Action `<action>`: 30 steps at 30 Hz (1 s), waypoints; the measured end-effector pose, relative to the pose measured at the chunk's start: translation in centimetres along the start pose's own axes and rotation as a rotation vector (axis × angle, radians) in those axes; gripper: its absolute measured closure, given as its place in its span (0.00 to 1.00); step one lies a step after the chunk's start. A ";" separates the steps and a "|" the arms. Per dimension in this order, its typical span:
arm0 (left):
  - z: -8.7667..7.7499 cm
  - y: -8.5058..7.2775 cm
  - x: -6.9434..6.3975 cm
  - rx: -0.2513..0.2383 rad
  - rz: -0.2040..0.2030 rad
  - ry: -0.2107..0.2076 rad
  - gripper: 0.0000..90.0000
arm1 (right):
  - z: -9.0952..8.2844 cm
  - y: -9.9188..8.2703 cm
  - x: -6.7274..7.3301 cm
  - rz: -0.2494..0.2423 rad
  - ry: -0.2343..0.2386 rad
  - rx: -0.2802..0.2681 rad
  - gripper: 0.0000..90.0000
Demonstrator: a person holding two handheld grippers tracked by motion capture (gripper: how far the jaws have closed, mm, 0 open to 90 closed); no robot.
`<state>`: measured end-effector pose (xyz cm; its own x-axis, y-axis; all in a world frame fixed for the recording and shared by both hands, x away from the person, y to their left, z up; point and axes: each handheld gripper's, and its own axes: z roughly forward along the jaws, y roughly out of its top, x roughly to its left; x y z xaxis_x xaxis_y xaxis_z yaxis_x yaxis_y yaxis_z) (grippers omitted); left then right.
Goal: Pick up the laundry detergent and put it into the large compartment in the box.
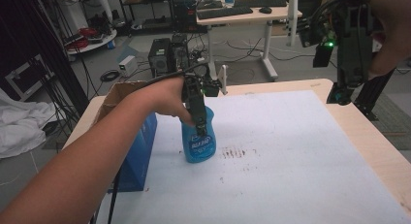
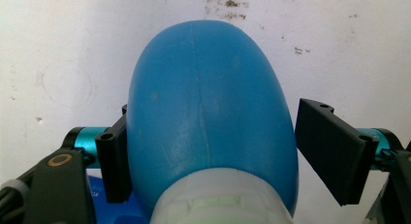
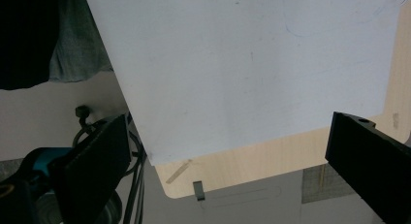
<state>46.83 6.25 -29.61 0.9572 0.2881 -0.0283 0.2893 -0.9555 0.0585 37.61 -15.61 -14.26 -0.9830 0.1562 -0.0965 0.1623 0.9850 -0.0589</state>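
A blue plastic bottle (image 1: 198, 142) with a white-lettered label stands upright on the white mat (image 1: 291, 156), left of the middle. My left gripper (image 1: 197, 123) reaches down over its top, with the bottle (image 2: 208, 112) between the jaws. In the left gripper view the left jaw lies against the bottle's side, and the right jaw stands a small gap away from it. My right gripper (image 1: 341, 90) hangs high above the table's far right corner. Its jaws are wide open, with nothing between them (image 3: 232, 136) but the mat far below.
A blue box (image 1: 138, 151) with open cardboard flaps (image 1: 116, 90) stands at the table's left edge, close beside the bottle. Brown smudges (image 1: 235, 152) mark the mat just right of the bottle. Bare wooden tabletop (image 1: 378, 146) borders the mat on the right.
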 end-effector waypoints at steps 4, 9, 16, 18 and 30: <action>0.0 0.1 0.0 0.002 -0.003 0.008 0.28 | 0.1 0.0 0.0 0.000 0.001 -0.002 0.02; -0.1 0.0 0.2 -0.001 -0.005 0.007 0.32 | 0.1 0.1 0.0 0.003 0.001 -0.004 0.02; -0.1 0.0 0.2 -0.001 -0.006 0.021 0.35 | 0.2 0.0 -0.1 0.004 0.002 -0.004 0.02; -0.1 0.0 0.2 0.004 -0.004 0.027 0.37 | 0.3 0.1 -0.1 0.008 0.003 -0.002 0.02; 0.1 0.2 0.1 0.027 -0.015 0.052 0.41 | 0.5 0.3 -0.1 0.005 0.005 -0.003 0.02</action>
<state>47.00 6.13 -29.68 0.9523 0.3043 0.0228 0.3036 -0.9523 0.0314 37.84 -15.37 -14.74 -0.9827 0.1612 -0.0914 0.1667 0.9845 -0.0552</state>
